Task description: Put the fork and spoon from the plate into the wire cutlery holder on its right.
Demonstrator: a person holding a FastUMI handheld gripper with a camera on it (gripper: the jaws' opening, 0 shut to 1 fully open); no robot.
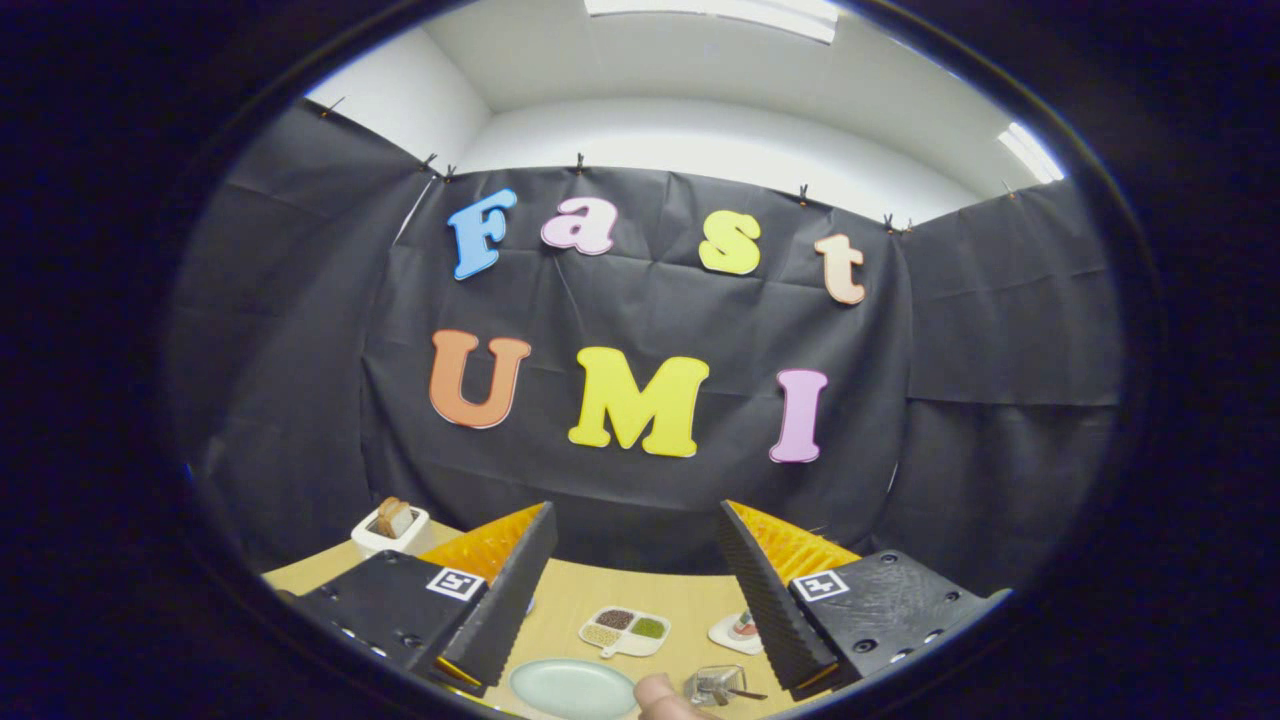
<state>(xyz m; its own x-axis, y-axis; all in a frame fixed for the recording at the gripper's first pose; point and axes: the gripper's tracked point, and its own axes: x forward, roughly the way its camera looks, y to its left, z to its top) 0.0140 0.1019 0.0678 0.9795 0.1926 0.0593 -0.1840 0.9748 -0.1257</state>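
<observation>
**Observer:** What do you have, running left to right?

**Operator:** On the far left of the desk (pixel 590 598) I see a white square dish (pixel 391 530) with what looks like toast. Then a divided white tray (pixel 624 631) holding grains or seeds in three small wells. Nearest me sits the plate (pixel 573 688), pale, smooth and round. I can't make out the fork or spoon on it from here. A fingertip (pixel 658 692) pokes in just beside it.

**Observer:** And the holder?

**Operator:** The wire cutlery holder (pixel 717 684) stands just right of the plate, shiny thin metal. Something slim shows at it, too small to name. Beyond it lies a small white coaster-like piece (pixel 738 630).

**Observer:** Your claw?

**Operator:** The claw (pixel 637 575) is spread wide with nothing between its ridged fingers, raised well above the desk, so I judge it's waiting to descend toward the plate.
</observation>
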